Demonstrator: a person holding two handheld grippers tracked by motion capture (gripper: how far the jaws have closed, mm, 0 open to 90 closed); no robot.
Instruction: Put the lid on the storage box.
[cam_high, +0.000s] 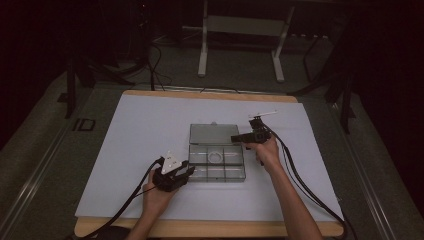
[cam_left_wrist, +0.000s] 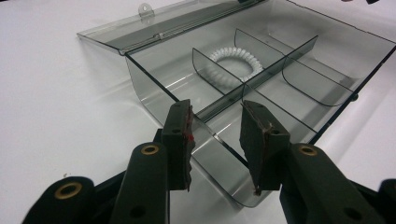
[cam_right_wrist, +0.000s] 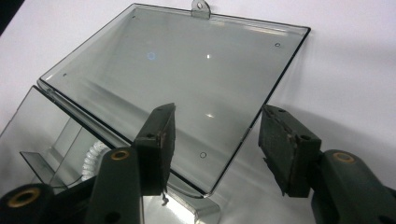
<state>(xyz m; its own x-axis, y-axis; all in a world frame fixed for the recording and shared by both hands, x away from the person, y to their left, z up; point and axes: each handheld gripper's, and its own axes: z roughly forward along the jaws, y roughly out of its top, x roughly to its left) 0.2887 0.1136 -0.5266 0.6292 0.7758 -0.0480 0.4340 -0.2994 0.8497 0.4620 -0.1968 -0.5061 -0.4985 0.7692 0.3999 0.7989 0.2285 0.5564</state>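
A clear compartment box lies mid-table, its lid flung open flat behind it. A white coiled hair tie rests in a middle compartment, and it also shows as a coil behind the dividers. My left gripper sits at the box's near left corner. Its jaws straddle that corner wall and both pads touch it. My right gripper reaches in from the right. It is open, one jaw over the lid and the other past the lid's edge, pads clear of it.
The box stands on a white mat over a wooden table. Cables trail from both grippers toward the near edge. A pale metal stand is on the floor beyond the table.
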